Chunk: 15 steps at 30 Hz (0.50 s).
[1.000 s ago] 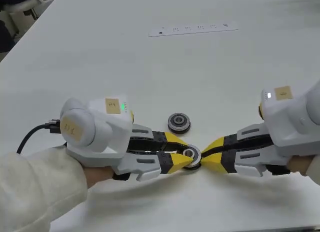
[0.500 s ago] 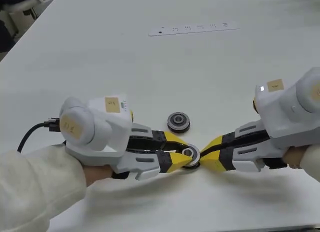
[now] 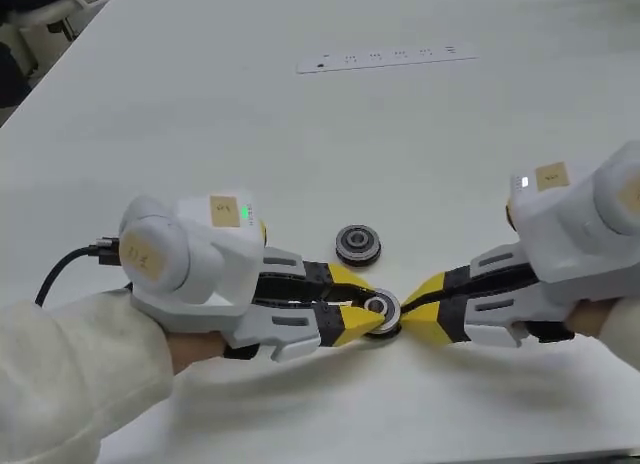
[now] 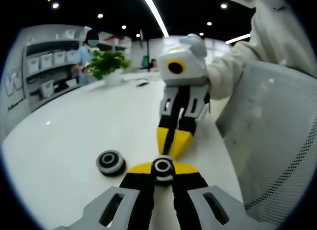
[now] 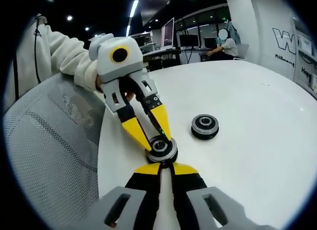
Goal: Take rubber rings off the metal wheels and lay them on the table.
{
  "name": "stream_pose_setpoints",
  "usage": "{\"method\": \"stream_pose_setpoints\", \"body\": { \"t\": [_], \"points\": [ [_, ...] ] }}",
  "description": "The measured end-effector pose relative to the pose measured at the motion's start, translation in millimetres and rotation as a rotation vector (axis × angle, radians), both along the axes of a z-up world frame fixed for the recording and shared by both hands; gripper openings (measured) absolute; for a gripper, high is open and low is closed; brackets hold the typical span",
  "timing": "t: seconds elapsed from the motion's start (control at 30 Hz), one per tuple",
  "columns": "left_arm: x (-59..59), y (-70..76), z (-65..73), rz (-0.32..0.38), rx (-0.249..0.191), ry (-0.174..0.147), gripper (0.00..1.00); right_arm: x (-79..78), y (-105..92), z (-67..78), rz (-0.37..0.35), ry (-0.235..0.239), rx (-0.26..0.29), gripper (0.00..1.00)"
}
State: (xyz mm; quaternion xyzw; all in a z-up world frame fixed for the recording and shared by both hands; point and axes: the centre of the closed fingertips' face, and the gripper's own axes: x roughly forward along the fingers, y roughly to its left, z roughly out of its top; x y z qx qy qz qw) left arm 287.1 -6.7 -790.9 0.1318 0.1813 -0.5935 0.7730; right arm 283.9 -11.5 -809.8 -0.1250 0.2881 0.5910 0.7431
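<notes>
**Gripped wheel.** A metal wheel [image 3: 381, 307] sits low over the white table [image 3: 450, 164], caught between the two grippers. All positions below are relative to this wheel.

**Left gripper.** The left gripper [image 3: 366, 311] reaches the wheel from the person's left. Its yellow-tipped jaws are closed on the wheel, one on each side. The left gripper view shows the wheel [image 4: 162, 166] seated between the tips.

**Right gripper.** The right gripper [image 3: 408, 310] meets the wheel from the opposite side, tip to tip with the left one. Its jaws are pressed almost together. In the right gripper view the tips touch the black rubber ring [image 5: 173, 150] at the wheel's near edge — whether ring material lies between them cannot be told.

**Second wheel.** A second wheel [image 3: 357, 243] lies flat on the table just beyond the gripped wheel, apart from both grippers, with its black ring on.

**Other items.** A white power strip [image 3: 385, 57] lies well beyond the gripped wheel.
</notes>
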Motion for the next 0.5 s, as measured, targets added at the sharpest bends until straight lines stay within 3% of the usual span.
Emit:
{"method": "stream_pose_setpoints", "body": {
  "t": [0.23, 0.37, 0.4, 0.5],
  "points": [
    [-0.1, 0.0, -0.2, -0.002, -0.001, 0.0, 0.14, 2.2, -0.2, -0.1, -0.008, -0.005, 0.0, 0.1],
    [-0.1, 0.1, -0.4, -0.001, -0.003, 0.001, 0.14, 2.5, -0.3, -1.1, -0.007, 0.025, 0.018, 0.09],
    [-0.2, 0.1, -0.3, -0.001, -0.004, 0.001, 0.14, 1.4, 0.2, -1.0, -0.018, 0.068, 0.039, 0.09],
    [-0.2, 0.0, -0.1, -0.001, -0.005, 0.001, 0.14, 1.3, 0.0, -0.1, -0.012, 0.063, 0.041, 0.08]
  ]
}}
